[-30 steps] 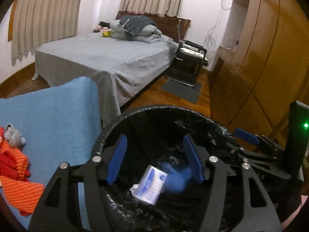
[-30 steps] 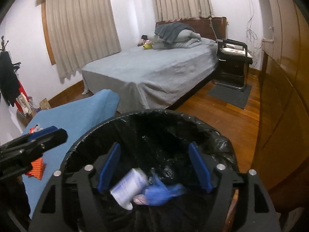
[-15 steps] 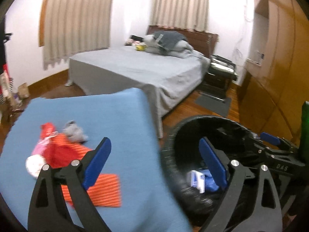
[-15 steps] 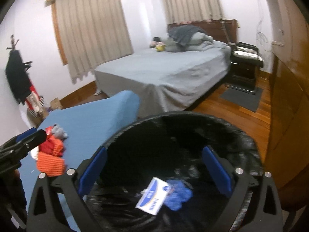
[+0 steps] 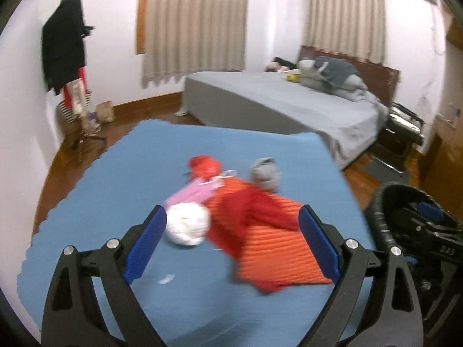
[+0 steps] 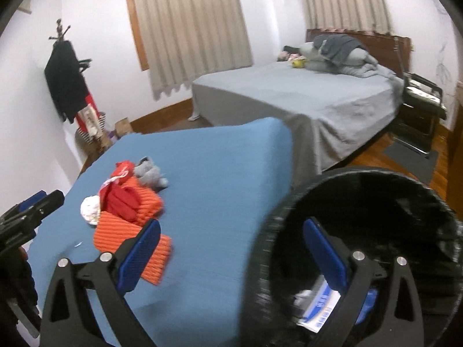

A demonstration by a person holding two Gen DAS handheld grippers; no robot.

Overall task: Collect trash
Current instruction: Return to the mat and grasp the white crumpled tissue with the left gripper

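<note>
A pile lies on the blue-covered table point(image 5: 115, 190): a white crumpled ball point(image 5: 187, 224), a pink piece point(image 5: 194, 193), a red wrapper point(image 5: 205, 166), a grey wad point(image 5: 265, 173), red cloth on an orange ribbed cloth point(image 5: 275, 248). My left gripper point(image 5: 233, 245) is open and empty, just short of the pile. The pile also shows in the right wrist view point(image 6: 127, 211). My right gripper point(image 6: 233, 256) is open and empty over the black-lined bin's rim point(image 6: 260, 248). A white-blue packet point(image 6: 321, 309) lies in the bin.
A grey bed point(image 6: 303, 95) stands behind the table. A coat rack point(image 5: 66, 57) is at the left wall. A black chair point(image 6: 419, 107) and wooden wardrobe point(image 5: 451, 144) are at the right. The bin also shows in the left wrist view point(image 5: 379, 217).
Both grippers swung left, away from the bin toward the table. The left one now faces the pile. The packet and blue piece dropped into the bin.
</note>
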